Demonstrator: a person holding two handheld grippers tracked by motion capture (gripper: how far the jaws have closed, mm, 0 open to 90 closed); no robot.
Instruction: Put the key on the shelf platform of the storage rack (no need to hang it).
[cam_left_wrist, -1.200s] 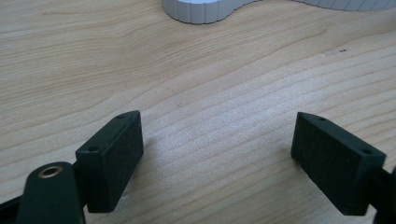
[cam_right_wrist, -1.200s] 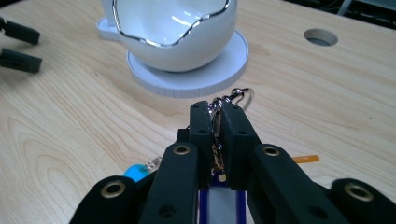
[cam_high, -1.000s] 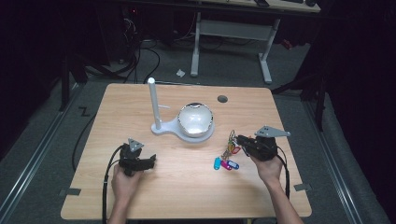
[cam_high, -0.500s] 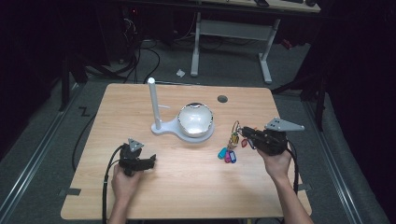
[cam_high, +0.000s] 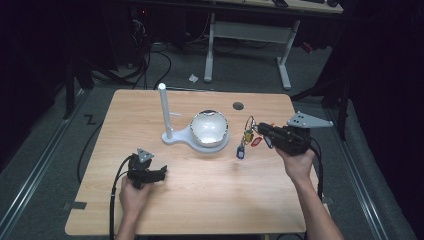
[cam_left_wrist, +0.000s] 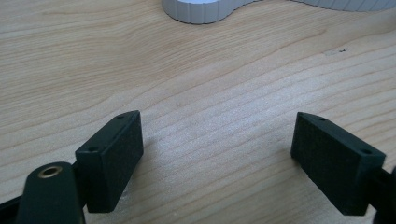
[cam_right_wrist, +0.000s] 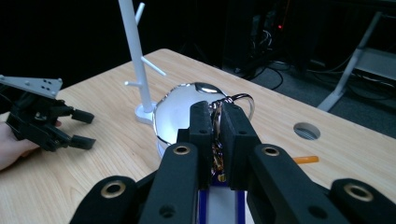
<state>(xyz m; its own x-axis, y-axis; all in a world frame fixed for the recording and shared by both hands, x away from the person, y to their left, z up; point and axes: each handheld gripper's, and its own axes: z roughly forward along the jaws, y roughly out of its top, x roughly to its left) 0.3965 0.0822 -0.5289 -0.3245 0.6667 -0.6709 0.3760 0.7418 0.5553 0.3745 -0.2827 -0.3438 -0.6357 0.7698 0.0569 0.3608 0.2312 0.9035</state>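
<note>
High view: right gripper (cam_high: 260, 130) clamped on the metal ring of a bunch of keys with blue and red plastic tags (cam_high: 246, 141), bunch hanging free just off the right side of the white key stand with its tall peg post and shiny silver bowl (cam_high: 200, 131). Best carried high enough for the dangling tags to clear the bowl rim, then brought toward the post slowly, to damp any swing. Left gripper (cam_high: 159, 173) parked on the light wooden table (cam_high: 210, 200), near the front of the stand, jaws spread and empty.

Left gripper view: both black pads wide apart over bare wood, nothing between; stand's white base (cam_left_wrist: 205, 9) just ahead.

Right gripper view: jaws nearly closed, ring (cam_right_wrist: 232, 103) pinched between the pads and poking out above the tips, blue tag (cam_right_wrist: 219, 205) hanging below. Post (cam_right_wrist: 135, 51) up and to the left of the ring, pegs pointing outward; loop best kept open toward a peg.
</note>
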